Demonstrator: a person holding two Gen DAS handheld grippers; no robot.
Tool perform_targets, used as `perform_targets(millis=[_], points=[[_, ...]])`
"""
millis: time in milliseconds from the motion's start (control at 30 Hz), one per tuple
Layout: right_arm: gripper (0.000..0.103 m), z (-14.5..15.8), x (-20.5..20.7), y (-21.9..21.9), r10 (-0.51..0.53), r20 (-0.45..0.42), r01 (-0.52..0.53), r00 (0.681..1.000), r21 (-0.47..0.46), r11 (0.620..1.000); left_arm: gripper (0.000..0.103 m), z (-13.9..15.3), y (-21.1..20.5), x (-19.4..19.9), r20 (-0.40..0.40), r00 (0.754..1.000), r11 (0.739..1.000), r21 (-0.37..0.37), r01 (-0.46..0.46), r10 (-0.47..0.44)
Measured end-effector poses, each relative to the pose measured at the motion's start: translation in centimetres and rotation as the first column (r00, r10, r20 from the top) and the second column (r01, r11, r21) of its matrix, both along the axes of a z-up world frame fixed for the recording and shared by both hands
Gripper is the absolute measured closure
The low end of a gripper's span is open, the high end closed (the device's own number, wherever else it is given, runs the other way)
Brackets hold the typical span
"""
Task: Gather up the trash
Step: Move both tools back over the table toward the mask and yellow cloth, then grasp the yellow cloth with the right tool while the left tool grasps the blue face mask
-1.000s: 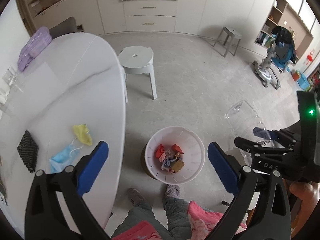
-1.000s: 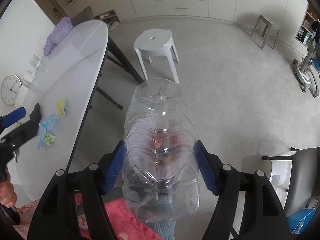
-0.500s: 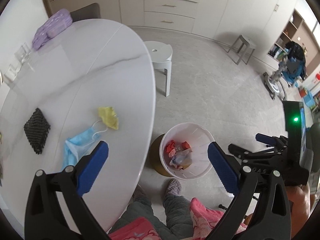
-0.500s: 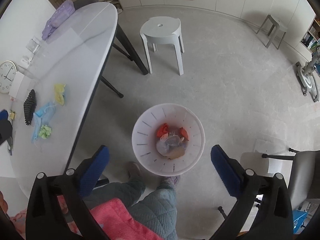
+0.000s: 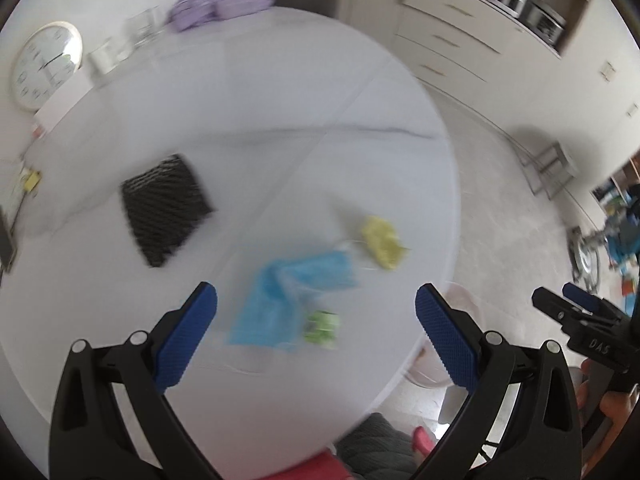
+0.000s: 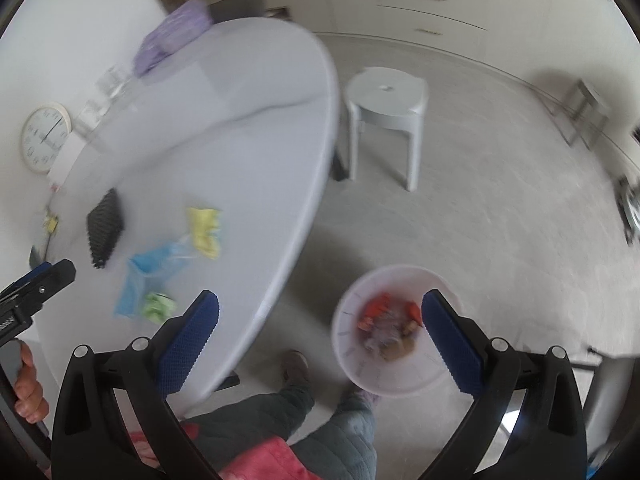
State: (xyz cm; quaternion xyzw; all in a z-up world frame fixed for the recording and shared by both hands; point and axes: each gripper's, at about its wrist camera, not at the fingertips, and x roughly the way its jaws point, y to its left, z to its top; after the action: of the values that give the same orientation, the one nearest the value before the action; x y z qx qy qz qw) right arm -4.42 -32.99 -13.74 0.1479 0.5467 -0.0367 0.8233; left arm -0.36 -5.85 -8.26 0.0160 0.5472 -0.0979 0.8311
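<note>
On the white round table (image 5: pixel 280 120) lie a blue face mask (image 5: pixel 288 300), a crumpled yellow piece (image 5: pixel 382 242) and a small green wad (image 5: pixel 322 326). My left gripper (image 5: pixel 316 336) is open and empty, hovering above the mask and green wad. In the right wrist view the same mask (image 6: pixel 150 276), yellow piece (image 6: pixel 205 232) and green wad (image 6: pixel 158 306) show on the table (image 6: pixel 220 120). My right gripper (image 6: pixel 320 340) is open and empty above the floor, next to the white trash bin (image 6: pixel 352 364) that holds trash. Both views are blurred.
A black mesh pad (image 5: pixel 166 208), a purple pouch (image 5: pixel 224 4), glasses and a round clock (image 5: pixel 44 64) sit on the table's far side. A white stool (image 6: pixel 386 112) stands on the floor beyond the bin. The person's legs are below the grippers.
The right gripper let go of the clear plastic bottle, which dropped into the bin. Both grippers then swung left toward the table; the left one now hangs over the mask.
</note>
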Motion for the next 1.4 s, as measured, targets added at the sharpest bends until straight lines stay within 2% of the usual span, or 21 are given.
perform_targets(millis=[267,533,600,633,767,800,833,1067,1233,1333,1400], points=[[0.003,-2.9,6.8,6.8,0.141,0.005,-0.141,0.990,0.057,0.988,0.008,-2.3,6.4,0.6,-0.038,0.999,1.000,-0.007,0.016,-0.016],[0.036,-7.6,10.5,9.8,0.192,-0.079,-0.187,0.978,0.063,0.980,0.008,-4.0,7.2,0.3,-0.059,0.990,0.992,-0.025,0.123,-0.125],[0.039,-8.4,11.0,10.1,0.205,-0.095,-0.199,0.974,0.066,0.978,0.008,-4.3,6.9,0.3,-0.058,0.986,0.988,-0.018,0.154,-0.155],[0.045,-8.7,11.3,10.3,0.212,-0.104,-0.207,0.972,0.057,0.977,0.008,-4.5,6.7,0.5,-0.061,0.985,0.986,-0.017,0.163,-0.164],[0.058,-9.5,11.8,11.0,0.236,-0.127,-0.234,0.963,0.034,0.972,0.008,-5.1,6.0,1.0,-0.087,0.979,0.983,-0.034,0.181,-0.183],[0.065,-9.5,11.9,11.1,0.241,-0.129,-0.240,0.962,0.021,0.971,0.008,-5.2,6.0,1.0,-0.091,0.978,0.982,-0.037,0.185,-0.188],[0.067,-9.6,12.0,11.1,0.243,-0.132,-0.244,0.961,0.013,0.970,0.008,-5.2,5.7,1.0,-0.093,0.976,0.981,-0.037,0.192,-0.195],[0.068,-9.2,12.0,10.3,0.259,-0.120,-0.259,0.958,0.016,0.966,0.008,-5.1,4.1,0.4,-0.085,0.973,0.977,-0.035,0.213,-0.215],[0.068,-6.6,11.3,8.9,0.249,-0.066,-0.249,0.966,0.011,0.968,0.008,-6.0,2.1,1.5,-0.080,0.970,0.973,-0.052,0.226,-0.230],[0.067,-5.1,10.3,7.7,0.230,-0.051,-0.230,0.972,0.007,0.973,0.008,-7.0,1.1,3.0,-0.075,0.950,0.953,-0.047,0.299,-0.302],[0.067,-4.1,9.2,6.7,0.217,-0.039,-0.216,0.976,0.012,0.976,0.014,-7.9,0.7,4.4,-0.081,0.917,0.920,-0.082,0.383,-0.390]])
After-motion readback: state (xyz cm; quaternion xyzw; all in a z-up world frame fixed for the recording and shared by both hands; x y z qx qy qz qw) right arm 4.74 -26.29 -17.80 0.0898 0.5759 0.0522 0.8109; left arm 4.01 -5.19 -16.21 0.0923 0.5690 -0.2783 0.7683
